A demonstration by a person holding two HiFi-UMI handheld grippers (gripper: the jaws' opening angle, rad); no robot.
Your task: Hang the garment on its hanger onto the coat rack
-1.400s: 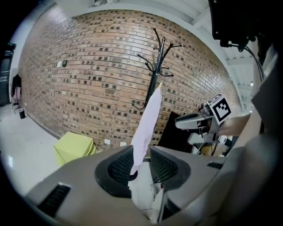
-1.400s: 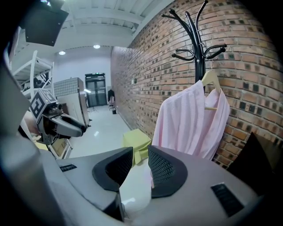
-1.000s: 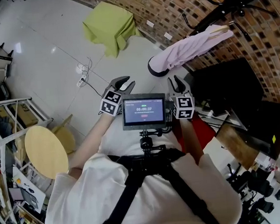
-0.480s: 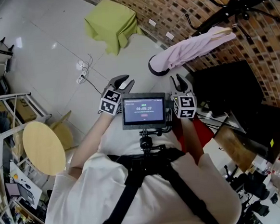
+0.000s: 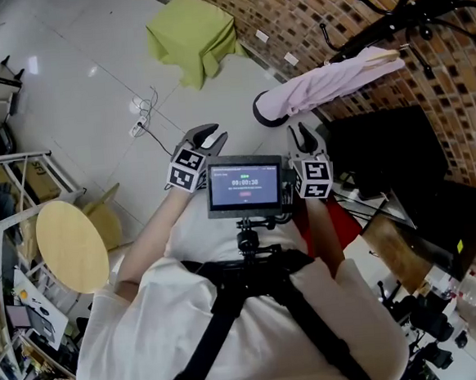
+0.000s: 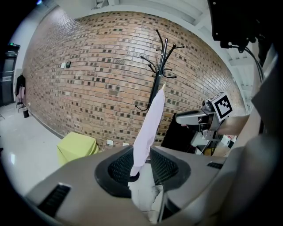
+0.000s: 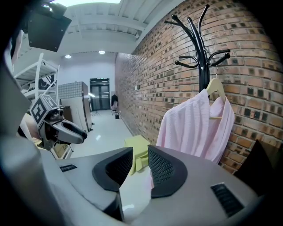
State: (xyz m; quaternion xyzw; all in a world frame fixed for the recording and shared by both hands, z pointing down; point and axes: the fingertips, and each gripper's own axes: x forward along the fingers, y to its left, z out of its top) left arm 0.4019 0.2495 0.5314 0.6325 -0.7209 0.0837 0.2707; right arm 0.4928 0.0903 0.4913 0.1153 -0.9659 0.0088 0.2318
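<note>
Pink garment (image 5: 328, 84) on its wooden hanger (image 7: 215, 87) hangs from the black coat rack (image 5: 420, 3) by the brick wall (image 5: 322, 2). Left hand-held gripper (image 5: 211, 135) and right hand-held gripper (image 5: 303, 136) are part-open and empty, well apart from it.

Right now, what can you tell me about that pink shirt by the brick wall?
The shirt is pale pink, of soft, finely ribbed-looking cloth. It drapes limp and straight down on a light wooden hanger, its front parted near the top. The hanger seems hooked on the black coat rack beside the brick wall. Only the hanger is seen touching it.
</note>
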